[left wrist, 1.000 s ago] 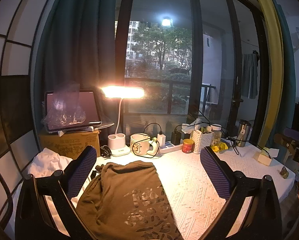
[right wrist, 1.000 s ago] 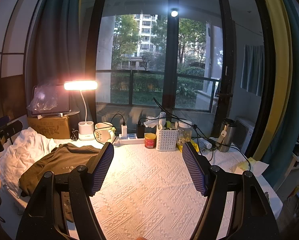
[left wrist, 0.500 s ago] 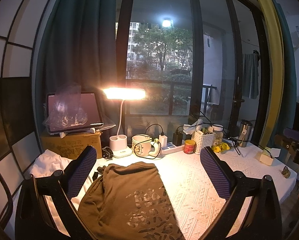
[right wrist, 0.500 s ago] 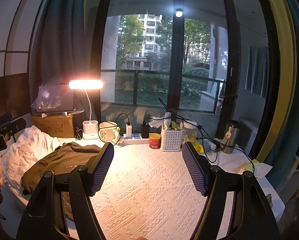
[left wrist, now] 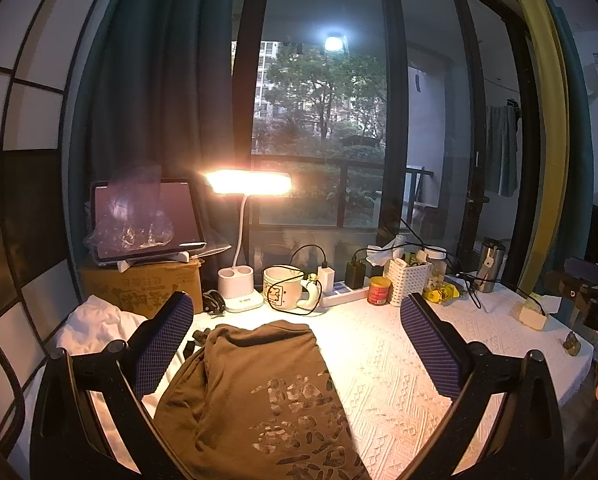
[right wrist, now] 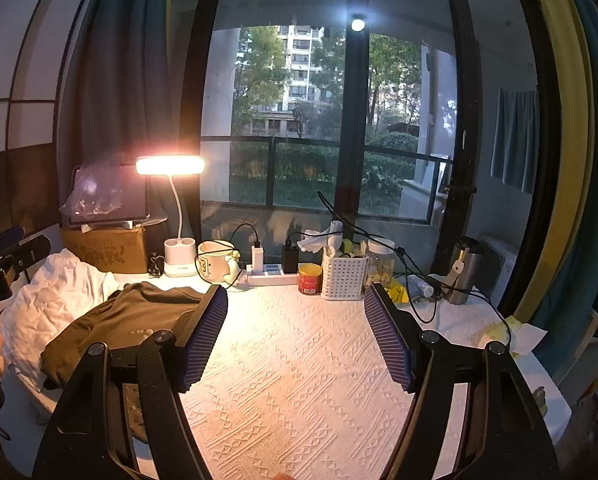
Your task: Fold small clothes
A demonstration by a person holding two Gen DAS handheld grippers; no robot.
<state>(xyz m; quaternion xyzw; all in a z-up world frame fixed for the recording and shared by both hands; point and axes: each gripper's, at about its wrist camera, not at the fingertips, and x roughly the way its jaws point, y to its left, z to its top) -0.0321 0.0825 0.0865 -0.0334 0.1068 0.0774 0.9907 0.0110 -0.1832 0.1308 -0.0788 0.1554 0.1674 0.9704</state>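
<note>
An olive-brown shirt [left wrist: 259, 392] with a dark printed pattern lies bunched on the white textured tablecloth [left wrist: 399, 380], on the table's left side. In the right wrist view the shirt [right wrist: 119, 320] lies left of that gripper. My left gripper [left wrist: 295, 344] is open and empty, held above the shirt. My right gripper [right wrist: 297, 336] is open and empty over the bare tablecloth [right wrist: 295, 380] in the middle of the table. A crumpled white cloth [right wrist: 51, 304] lies at the far left, beside the shirt.
Along the window stand a lit desk lamp [left wrist: 247, 184], a mug [left wrist: 283, 288], a power strip [right wrist: 271, 276], a red can [right wrist: 310, 278], a white basket [right wrist: 345, 276] and a steel flask [right wrist: 463, 270]. A cardboard box with a tablet [left wrist: 143, 280] stands at back left.
Both grippers have shifted slightly, and the scene sits a little lower in both views. The shirt has not moved. Both grippers stay open.
</note>
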